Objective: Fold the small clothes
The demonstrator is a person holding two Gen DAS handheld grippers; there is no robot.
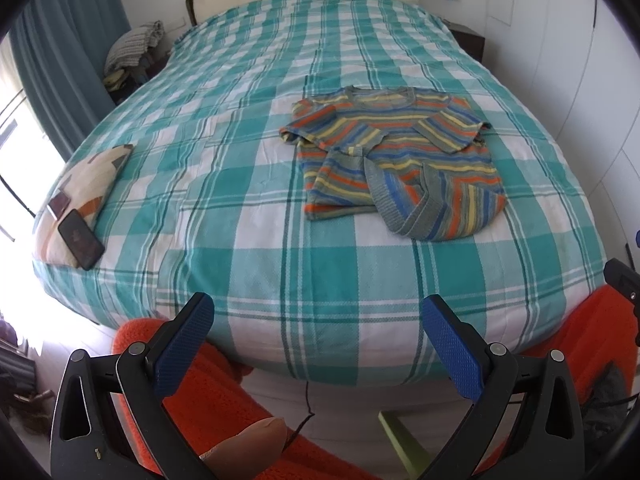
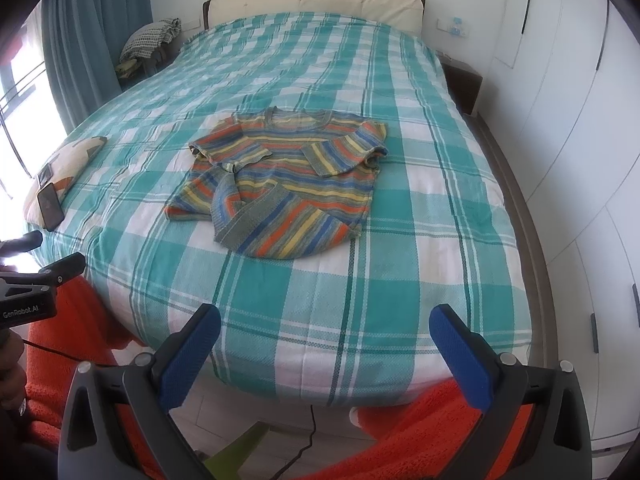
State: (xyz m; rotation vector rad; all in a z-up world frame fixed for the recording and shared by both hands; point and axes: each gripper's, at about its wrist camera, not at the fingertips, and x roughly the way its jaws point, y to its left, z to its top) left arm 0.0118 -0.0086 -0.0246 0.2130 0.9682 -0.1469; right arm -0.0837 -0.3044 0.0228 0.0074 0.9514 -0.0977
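Sweater (image 1: 400,160) striped orange, blue, yellow and grey; bedspread (image 1: 240,200) checked teal and white; tongs' pads (image 1: 452,352) blue.

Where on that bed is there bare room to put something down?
Bare spread lies between the sweater and the foot edge, between sweater and cushion, and beyond it toward the headboard. The left corner is crowded: a phone lies on the cushion.

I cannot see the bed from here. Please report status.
Left hand-held gripper open, right hand-held gripper open, both short of the bed. Striped sweater partly folded on bedspread. Nothing in the way.
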